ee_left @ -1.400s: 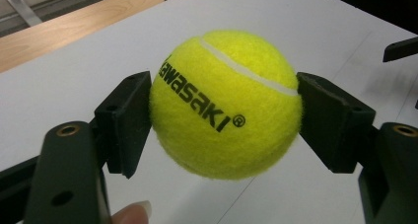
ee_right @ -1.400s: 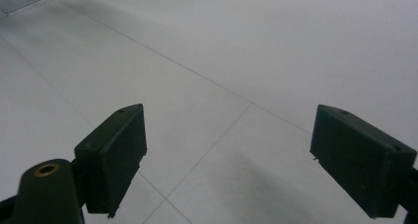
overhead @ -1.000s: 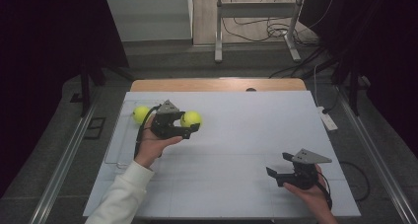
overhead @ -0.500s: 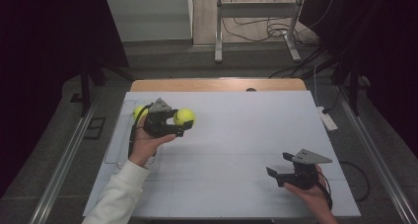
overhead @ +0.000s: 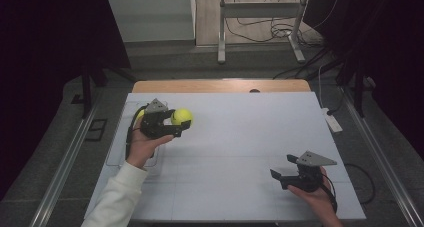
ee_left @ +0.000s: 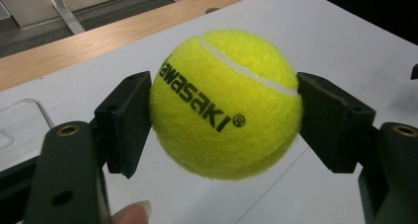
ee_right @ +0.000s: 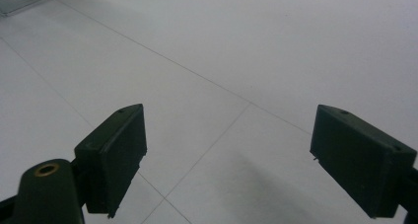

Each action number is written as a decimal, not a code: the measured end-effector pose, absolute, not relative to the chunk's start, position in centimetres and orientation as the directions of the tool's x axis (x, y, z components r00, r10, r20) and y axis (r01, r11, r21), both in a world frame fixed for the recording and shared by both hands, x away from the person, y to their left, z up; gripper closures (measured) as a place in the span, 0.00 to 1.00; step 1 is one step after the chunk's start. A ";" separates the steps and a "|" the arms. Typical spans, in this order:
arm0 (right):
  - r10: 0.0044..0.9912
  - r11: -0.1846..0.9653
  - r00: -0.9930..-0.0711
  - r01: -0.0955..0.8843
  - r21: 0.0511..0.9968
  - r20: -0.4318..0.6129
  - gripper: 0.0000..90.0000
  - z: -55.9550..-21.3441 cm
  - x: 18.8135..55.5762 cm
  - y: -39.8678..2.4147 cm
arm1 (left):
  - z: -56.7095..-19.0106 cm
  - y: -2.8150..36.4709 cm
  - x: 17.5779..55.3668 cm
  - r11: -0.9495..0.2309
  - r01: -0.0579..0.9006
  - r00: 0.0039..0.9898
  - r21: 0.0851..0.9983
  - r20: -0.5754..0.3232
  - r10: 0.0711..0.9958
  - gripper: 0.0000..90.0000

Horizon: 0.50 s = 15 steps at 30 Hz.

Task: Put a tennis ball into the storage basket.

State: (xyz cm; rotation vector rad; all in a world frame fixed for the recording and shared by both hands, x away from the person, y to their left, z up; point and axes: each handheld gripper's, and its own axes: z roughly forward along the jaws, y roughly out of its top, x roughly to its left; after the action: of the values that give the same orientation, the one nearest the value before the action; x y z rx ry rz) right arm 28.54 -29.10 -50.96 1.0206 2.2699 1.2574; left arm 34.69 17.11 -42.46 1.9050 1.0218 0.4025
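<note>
High view: we see the left hand-held gripper (overhead: 181, 123) at the far left of the desk (overhead: 240, 152), pinching a yellow tennis ball (overhead: 182, 117) between its jaws. The ball sits at the gripper's tip, off the desk surface as far as we can tell. Behind the gripper body a second patch of yellow (overhead: 139, 115) peeks out; too hidden to say what it is. A clear tray (overhead: 116, 142) lies flat on the desk just beside the left hand (overhead: 142, 146). The right hand-held gripper (overhead: 283, 170) sits well apart, at the near right of the desk, jaws spread, nothing between them.

Left gripper view: the ball (ee_left: 226, 103) sits between both black jaws, pads touching it on either side. Black lettering "Kawasaki" faces the camera, white seam runs over the top. A fingertip (ee_left: 132, 214) shows at the bottom edge, below the ball. The desk's white sheet is underneath, wooden edge (ee_left: 98, 36) beyond, a corner of the clear tray (ee_left: 24, 120) past the left jaw.

Right gripper view: we see both jaws wide apart over bare white desk (ee_right: 222, 61), with thin seam lines crossing beneath them.
</note>
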 end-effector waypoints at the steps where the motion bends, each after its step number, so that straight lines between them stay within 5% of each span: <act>1: 0.734 0.346 -0.679 0.422 0.838 0.039 0.16 -51.0 28.5 -29.1 | -42.5 17.2 34.7 -0.243 0.491 0.601 0.837 -0.124 0.789 0.30; 15: 0.733 0.347 -0.679 0.421 0.838 0.038 0.16 -51.0 28.5 -29.1 | -42.2 18.3 34.7 -0.217 0.491 0.569 0.843 -0.123 0.813 0.30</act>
State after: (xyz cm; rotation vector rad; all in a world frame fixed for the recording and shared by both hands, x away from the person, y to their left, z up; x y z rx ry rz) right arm 28.53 -29.11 -50.95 1.0193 2.2703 1.2576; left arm 34.66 18.35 -42.25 1.8742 1.0585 0.4351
